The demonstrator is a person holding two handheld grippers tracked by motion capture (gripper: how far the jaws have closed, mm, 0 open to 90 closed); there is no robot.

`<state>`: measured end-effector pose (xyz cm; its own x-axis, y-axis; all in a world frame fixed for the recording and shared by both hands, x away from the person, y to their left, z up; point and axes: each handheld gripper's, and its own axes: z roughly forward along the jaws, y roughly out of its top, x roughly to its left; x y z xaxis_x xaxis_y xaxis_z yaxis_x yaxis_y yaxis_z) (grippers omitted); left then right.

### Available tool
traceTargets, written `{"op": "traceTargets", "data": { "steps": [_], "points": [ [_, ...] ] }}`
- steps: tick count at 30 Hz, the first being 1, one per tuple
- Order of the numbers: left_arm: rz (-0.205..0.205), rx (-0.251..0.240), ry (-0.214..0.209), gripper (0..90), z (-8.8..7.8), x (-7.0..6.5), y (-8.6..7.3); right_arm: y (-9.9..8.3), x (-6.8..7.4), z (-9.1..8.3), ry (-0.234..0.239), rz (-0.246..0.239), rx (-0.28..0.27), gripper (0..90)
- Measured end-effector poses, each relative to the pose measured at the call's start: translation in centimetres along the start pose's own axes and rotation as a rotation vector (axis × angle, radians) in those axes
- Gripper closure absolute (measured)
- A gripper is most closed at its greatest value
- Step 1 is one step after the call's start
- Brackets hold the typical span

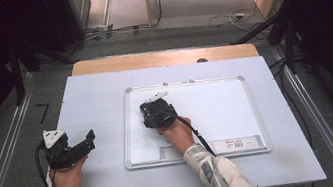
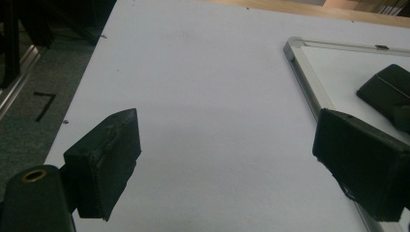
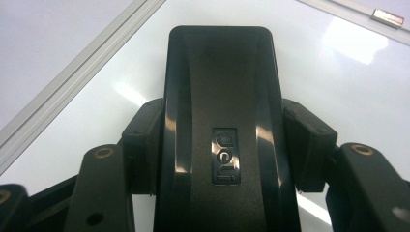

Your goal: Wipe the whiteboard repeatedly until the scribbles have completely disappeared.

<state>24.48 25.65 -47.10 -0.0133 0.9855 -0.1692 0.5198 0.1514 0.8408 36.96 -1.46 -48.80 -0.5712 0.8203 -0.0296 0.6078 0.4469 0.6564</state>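
A black eraser with a small embossed logo lies lengthwise between the jaws of my right gripper. Both pads press on its sides. It is held low over the white surface of a whiteboard, near the board's left frame. From above, the right gripper covers the eraser over the left part of the whiteboard. My left gripper rests in a hand on the table's left side, to the left of the board. Its jaws stand wide apart with nothing between them.
The whiteboard's metal frame runs close by the left gripper's right jaw. A pale sheet covers the table, with a wooden edge at the back. Dark stands and cables surround the table on the floor.
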Motion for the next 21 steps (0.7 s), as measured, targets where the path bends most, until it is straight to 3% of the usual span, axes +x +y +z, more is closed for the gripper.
{"op": "traceTargets", "data": {
  "steps": [10, 15, 18, 21],
  "points": [
    [0.0, -0.001, 0.002, 10.3, 0.0, 0.0, 0.0, -0.5, -0.5, -0.6, 0.073, 0.05, 0.009, 37.6],
    [0.001, 0.0, 0.001, 10.3, 0.0, 0.0, 0.0, -0.6, -0.3, -0.7, 0.066, 0.038, 0.002, 37.5],
    [0.001, -0.002, 0.002, 10.3, 0.0, -0.1, 0.0, -0.8, 0.4, -0.6, 0.021, -0.006, -0.006, 37.5],
    [0.003, -0.005, -0.002, 10.3, -0.1, -0.1, 0.1, -1.0, 0.7, -0.6, 0.001, -0.01, -0.018, 37.5]
  ]
}}
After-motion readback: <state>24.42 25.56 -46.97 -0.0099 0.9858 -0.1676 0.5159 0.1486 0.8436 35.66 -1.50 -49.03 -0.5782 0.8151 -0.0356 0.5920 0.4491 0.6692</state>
